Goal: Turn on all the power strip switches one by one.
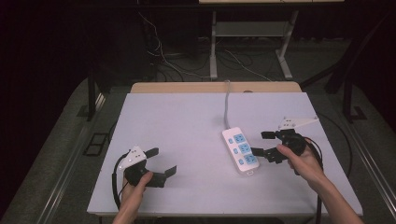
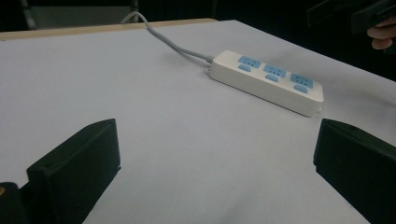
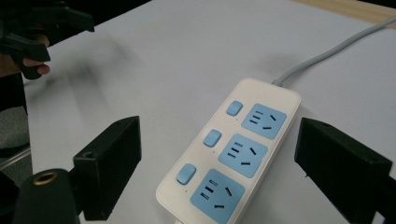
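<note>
A white power strip with three blue sockets and three blue switches lies on the white table, right of centre; its grey cable runs off the far edge. My right gripper stands open just right of the strip, jaws spread toward it. In the right gripper view the strip lies between and beyond the two jaws. My left gripper is open at the table's near left, holding nothing. In the left gripper view the strip lies farther off, with its cable trailing back.
The white table has a wooden strip along its far edge. Beyond it stand desk legs and loose cables on a dark floor. In the right gripper view the left hand's gripper is at the upper left.
</note>
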`<state>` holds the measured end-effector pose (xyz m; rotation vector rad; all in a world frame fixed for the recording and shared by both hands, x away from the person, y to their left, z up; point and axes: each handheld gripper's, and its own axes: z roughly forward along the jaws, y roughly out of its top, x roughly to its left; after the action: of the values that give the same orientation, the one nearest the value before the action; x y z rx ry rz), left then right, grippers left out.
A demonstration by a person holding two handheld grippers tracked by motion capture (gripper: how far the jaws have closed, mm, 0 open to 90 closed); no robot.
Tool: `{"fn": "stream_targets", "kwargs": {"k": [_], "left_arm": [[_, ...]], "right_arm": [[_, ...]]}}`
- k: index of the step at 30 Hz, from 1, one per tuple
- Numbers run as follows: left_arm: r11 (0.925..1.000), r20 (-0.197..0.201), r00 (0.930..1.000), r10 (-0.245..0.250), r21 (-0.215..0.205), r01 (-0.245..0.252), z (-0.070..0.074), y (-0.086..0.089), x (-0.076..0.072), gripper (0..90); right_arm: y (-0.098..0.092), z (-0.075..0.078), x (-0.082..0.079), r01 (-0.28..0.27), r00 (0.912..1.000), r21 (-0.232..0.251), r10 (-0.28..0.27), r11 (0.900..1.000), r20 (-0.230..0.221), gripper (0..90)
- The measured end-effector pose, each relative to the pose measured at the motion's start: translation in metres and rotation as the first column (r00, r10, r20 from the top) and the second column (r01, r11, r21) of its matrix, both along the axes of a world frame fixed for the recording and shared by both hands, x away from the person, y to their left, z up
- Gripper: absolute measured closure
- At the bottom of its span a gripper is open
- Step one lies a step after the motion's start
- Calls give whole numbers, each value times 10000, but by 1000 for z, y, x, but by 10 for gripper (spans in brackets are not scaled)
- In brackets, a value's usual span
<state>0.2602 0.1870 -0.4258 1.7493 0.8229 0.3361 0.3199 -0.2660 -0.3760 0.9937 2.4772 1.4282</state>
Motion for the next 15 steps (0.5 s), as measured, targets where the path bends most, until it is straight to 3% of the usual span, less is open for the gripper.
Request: {"fn": "stream_targets", "kwargs": {"k": [11, 15], "left_arm": [[10000, -22, 10000, -11, -30, 11, 0, 0, 0, 0], [10000, -25, 10000, -8, -27, 8, 0, 0, 0, 0]], "right_arm": [[17, -3, 12, -663, 9971, -658, 636, 9956, -425, 148], [23, -8, 15, -805, 9955, -899, 756, 9927, -564, 231]]}}
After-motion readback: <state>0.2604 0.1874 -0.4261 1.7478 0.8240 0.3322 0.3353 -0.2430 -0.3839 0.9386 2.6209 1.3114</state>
